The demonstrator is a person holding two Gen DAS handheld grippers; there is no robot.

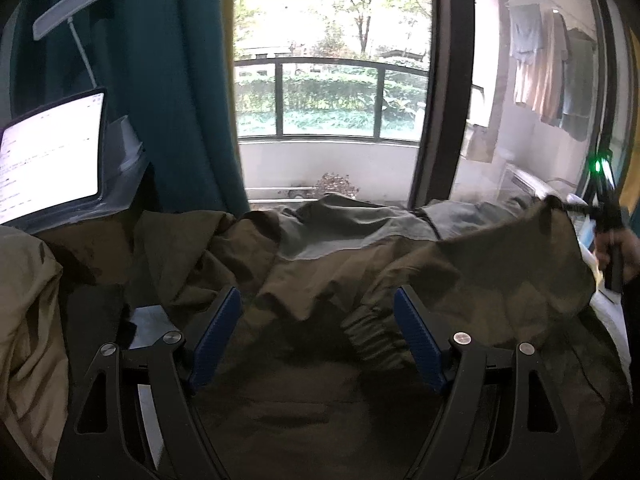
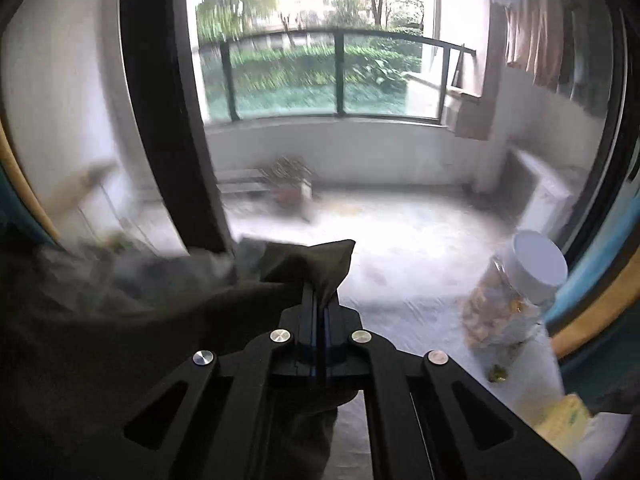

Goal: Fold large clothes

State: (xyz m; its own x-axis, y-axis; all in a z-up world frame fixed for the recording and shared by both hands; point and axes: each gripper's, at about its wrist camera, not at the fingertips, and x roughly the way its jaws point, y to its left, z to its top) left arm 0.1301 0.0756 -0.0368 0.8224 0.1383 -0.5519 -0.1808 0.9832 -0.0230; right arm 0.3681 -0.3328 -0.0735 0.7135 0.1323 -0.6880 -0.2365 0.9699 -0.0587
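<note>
So far, little of the fold is done. I read the olive jacket (image 1: pixel 360 272) as lying in a rumpled heap across the surface in front of the balcony window (image 1: pixel 332 80), its grey lining showing near the top and one elastic cuff (image 1: pixel 370 334) bunched just ahead of my left gripper (image 1: pixel 318 340). That gripper's jaws stand wide apart over the cloth, with nothing between the pads. My right gripper (image 2: pixel 320 304) is clamped on a corner of the jacket's edge, fabric bunched above the closed fingers and lifted off the white sheet (image 2: pixel 404 296). A lidded jar (image 2: pixel 516 296) stands near, to the right. Left to do, by my judgement: spread it flat, fold the sleeves in, then fold the body.
</note>
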